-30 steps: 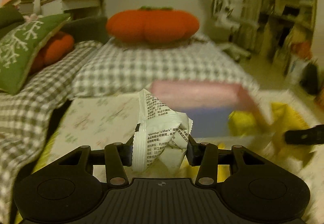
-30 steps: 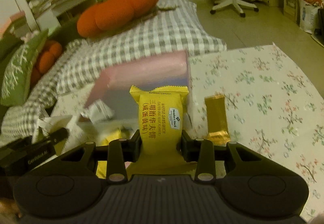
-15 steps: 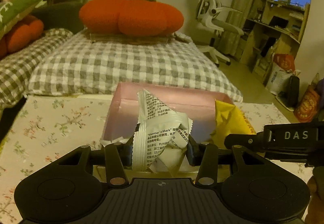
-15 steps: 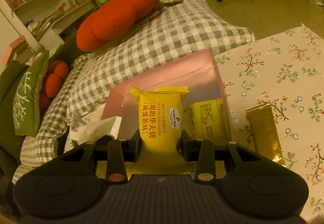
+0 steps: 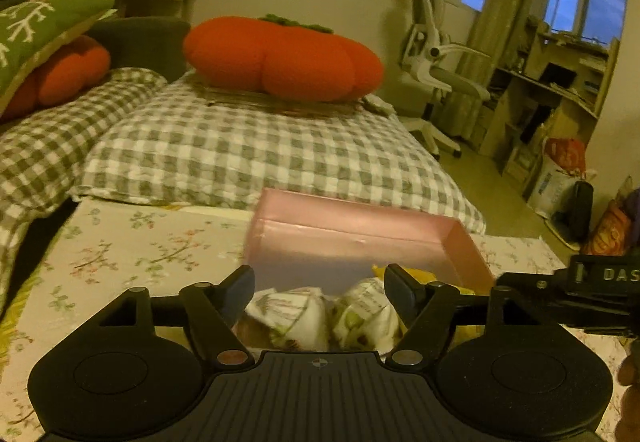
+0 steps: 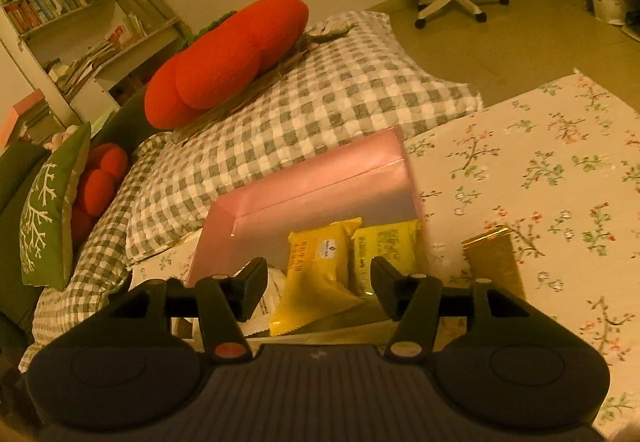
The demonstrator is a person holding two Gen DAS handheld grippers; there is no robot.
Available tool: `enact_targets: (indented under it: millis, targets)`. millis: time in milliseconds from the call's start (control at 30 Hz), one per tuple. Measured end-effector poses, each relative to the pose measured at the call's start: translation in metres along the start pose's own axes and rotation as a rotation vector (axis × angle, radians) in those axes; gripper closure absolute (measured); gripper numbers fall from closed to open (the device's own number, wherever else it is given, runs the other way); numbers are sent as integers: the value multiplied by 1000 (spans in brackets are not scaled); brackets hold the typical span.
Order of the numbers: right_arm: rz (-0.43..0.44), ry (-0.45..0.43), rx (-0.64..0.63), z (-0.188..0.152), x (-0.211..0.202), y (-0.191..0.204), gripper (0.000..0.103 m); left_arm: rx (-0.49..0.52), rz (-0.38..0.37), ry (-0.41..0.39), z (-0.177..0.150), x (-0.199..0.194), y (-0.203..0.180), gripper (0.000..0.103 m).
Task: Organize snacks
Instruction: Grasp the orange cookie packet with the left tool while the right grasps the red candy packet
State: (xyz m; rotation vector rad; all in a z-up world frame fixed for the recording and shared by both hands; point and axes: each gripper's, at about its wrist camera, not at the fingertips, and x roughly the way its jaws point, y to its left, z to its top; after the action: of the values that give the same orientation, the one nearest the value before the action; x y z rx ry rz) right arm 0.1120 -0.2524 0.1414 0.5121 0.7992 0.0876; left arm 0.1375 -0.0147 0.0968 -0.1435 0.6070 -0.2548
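Observation:
A pink box stands on the floral cloth. My left gripper hangs over its near end, jaws opening, with nothing pressed between the pads; white snack packets lie in the box below them. My right gripper is also over the box, jaws opening and off the yellow wafer packet, which lies in the box beside a second yellow packet. A white packet lies left of them. The right gripper's body shows at the left view's right edge.
A gold packet lies on the floral cloth just right of the box. Behind the box is a grey checked mattress with an orange pumpkin cushion. An office chair and shelves stand farther back.
Both grippers have let go: the white packet and the yellow wafer packet have dropped from the jaws into the pink box. Both hands moved in over the box and the jaws spread.

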Motion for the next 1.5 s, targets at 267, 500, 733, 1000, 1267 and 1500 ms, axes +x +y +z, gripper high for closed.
enact_targets:
  millis: [267,500,733,1000,1267,1500]
  targets:
    - [-81,6,-91,-3,-21,2,41,29,49,73,-18,-26,-8,31]
    - [-92,3,-124,-26,-60,-5,25,-8,56,156,-44,-41,-16,31]
    - [-123,-48,-103,-48,-101,-21,3,-17,65,221,-74,-69,-28,24]
    - [-140,-9,-52,-80,-127,-39,1,-18,51,216,-91,-104,-40,20]
    - [-168,106,-48,-108,-134,-53,4,66,12,242,-119,-124,-64,19]
    - [-98,134,-5,-113,-135,-58,20,38,47,247,-123,-123,-59,19]
